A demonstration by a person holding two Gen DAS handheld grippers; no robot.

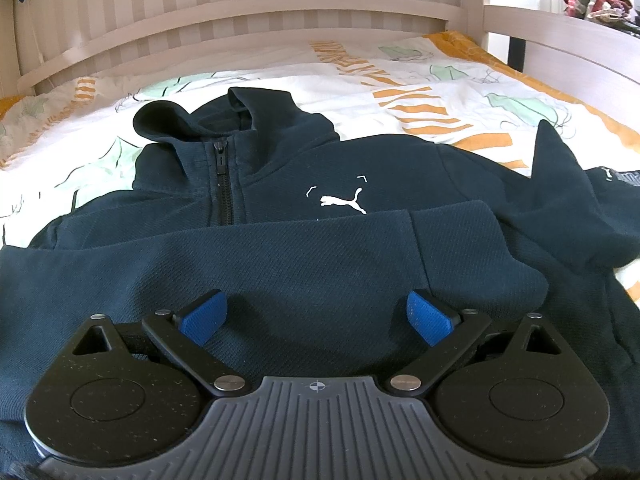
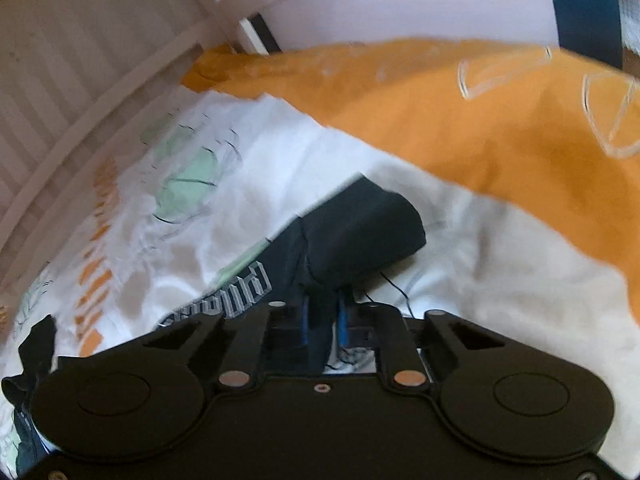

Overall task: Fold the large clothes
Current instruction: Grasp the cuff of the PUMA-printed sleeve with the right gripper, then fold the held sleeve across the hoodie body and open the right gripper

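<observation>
Right tongs (image 2: 322, 316) pinch Puma-lettered sleeve (image 2: 360, 232).

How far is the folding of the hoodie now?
Done: one sleeve already lies folded across the navy hoodie. In hand: the right hand-held gripper is shut on the other sleeve's cuff; the left hand-held gripper is open. Left: fold this sleeve, body, hood.

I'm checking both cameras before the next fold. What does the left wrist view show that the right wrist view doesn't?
Only the left wrist view: the hoodie's zipped front, hood and white logo, and the left hand-held gripper open above the fabric. Only the right wrist view: the right hand-held gripper shut on the sleeve, and the duvet's orange part. Both: the dark hoodie, the patterned duvet and the slatted bed frame.
</observation>
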